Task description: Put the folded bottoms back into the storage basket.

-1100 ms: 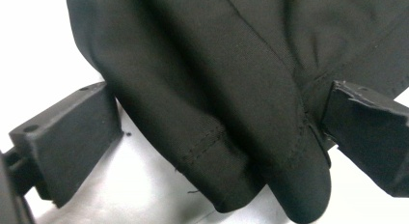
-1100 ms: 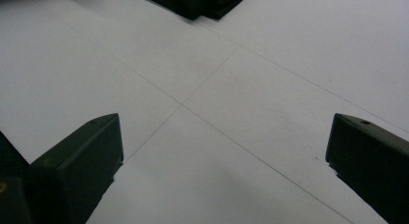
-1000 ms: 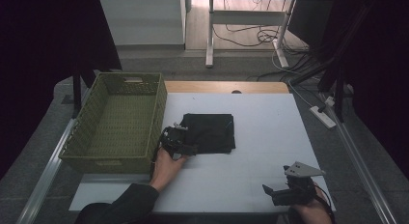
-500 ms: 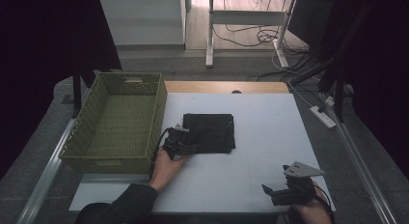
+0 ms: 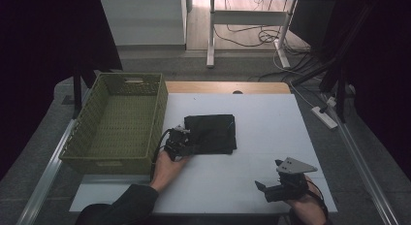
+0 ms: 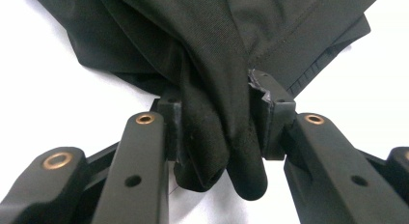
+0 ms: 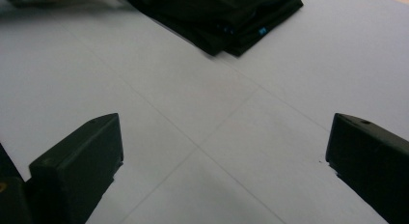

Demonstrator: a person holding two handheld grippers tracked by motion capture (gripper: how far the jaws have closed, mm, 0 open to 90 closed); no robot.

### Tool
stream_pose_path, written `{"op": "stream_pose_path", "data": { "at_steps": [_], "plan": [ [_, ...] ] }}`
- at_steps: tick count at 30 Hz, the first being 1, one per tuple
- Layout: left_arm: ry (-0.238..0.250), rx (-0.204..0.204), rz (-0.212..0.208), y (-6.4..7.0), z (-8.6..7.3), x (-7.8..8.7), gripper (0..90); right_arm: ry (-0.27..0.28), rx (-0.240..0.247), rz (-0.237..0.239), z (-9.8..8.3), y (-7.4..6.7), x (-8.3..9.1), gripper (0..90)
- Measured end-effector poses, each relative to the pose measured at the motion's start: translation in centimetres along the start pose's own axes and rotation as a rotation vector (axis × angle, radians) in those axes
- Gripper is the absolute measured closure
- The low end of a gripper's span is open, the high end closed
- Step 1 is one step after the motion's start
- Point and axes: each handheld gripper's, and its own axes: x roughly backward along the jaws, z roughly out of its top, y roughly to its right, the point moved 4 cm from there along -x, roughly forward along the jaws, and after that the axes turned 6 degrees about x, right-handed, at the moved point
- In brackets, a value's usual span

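Observation:
A folded black garment (image 5: 212, 133) lies in the middle of the white table (image 5: 271, 123). My left gripper (image 5: 180, 142) sits at its left edge, shut on a bunched fold of the black cloth (image 6: 217, 89), which is squeezed between the two jaws in the left gripper view. My right gripper (image 5: 271, 190) rests near the table's front right, well apart from the garment, with its jaws wide open over bare table. In the right gripper view the garment (image 7: 217, 16) lies ahead at the top, with small blue marks on its edge.
An empty green woven basket (image 5: 118, 120) stands at the table's left side, close to my left hand. A wooden strip (image 5: 223, 87) runs along the far edge. Cables and a power strip (image 5: 324, 117) lie on the floor at the right.
My left gripper has stayed at the garment's left edge, and the cloth there has shifted only slightly. The right gripper has barely moved.

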Motion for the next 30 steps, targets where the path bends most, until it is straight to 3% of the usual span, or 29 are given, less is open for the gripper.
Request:
{"op": "stream_pose_path", "data": {
  "at_steps": [6,13,20,30],
  "plan": [
    [0.001,-0.01,-0.003,0.0,0.0,0.0,62.8,0.03,0.037,0.034,1.0,-0.3,-1.0,0.2],
    [0.002,-0.015,-0.005,0.0,0.0,0.0,62.5,0.051,0.04,0.067,1.9,-0.3,-2.2,0.2],
    [0.006,-0.019,-0.006,0.0,0.0,0.0,62.6,0.087,-0.033,0.067,3.5,0.3,-3.4,0.2],
    [0.024,-0.039,0.0,0.0,-0.2,-0.1,62.3,0.076,-0.067,0.09,4.7,1.2,-5.7,0.2]
  ]
}}
